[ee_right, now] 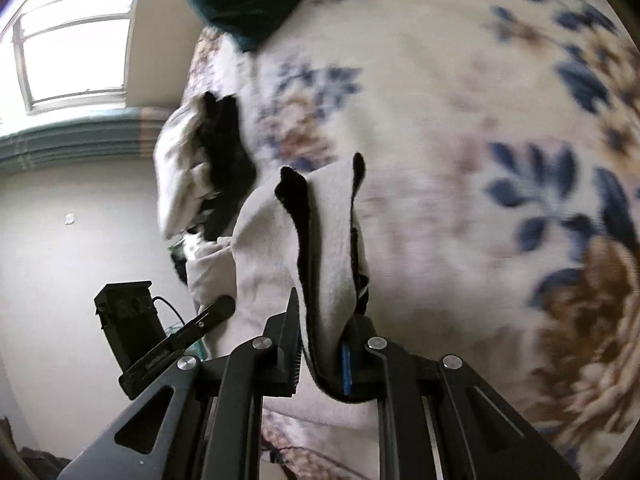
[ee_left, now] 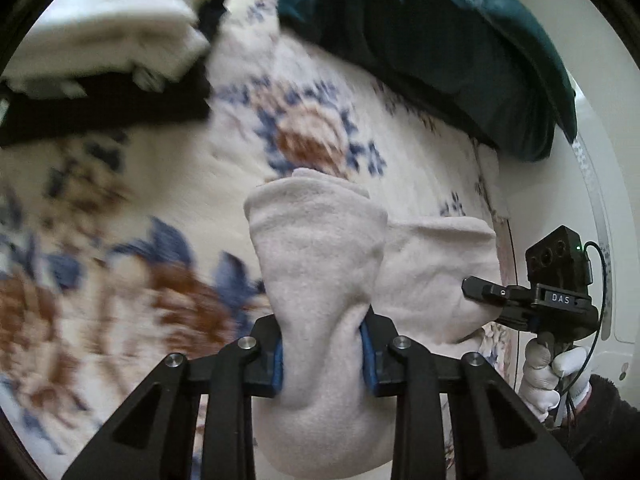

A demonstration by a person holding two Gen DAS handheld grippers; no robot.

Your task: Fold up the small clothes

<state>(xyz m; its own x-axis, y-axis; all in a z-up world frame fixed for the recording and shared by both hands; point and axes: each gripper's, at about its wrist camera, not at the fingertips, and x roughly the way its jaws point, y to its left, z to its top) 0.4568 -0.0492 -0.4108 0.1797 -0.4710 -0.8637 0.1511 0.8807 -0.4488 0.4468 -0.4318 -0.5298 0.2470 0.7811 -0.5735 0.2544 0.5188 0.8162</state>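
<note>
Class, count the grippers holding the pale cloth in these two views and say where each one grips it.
2. The left gripper pinches one bunched end of the pale cloth. The right gripper clamps another edge, seen at the right of the left view.

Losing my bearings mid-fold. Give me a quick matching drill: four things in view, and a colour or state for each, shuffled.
Things:
1. pale cloth
2. cushion
3. blanket
4. pile of clothes

States:
a. dark teal, at the far edge
b. white and black, lying unfolded
c. pinched by the left gripper and the right gripper
d. cream with blue and brown flowers

Pairs: 1-c, 2-a, 3-d, 4-b
</note>
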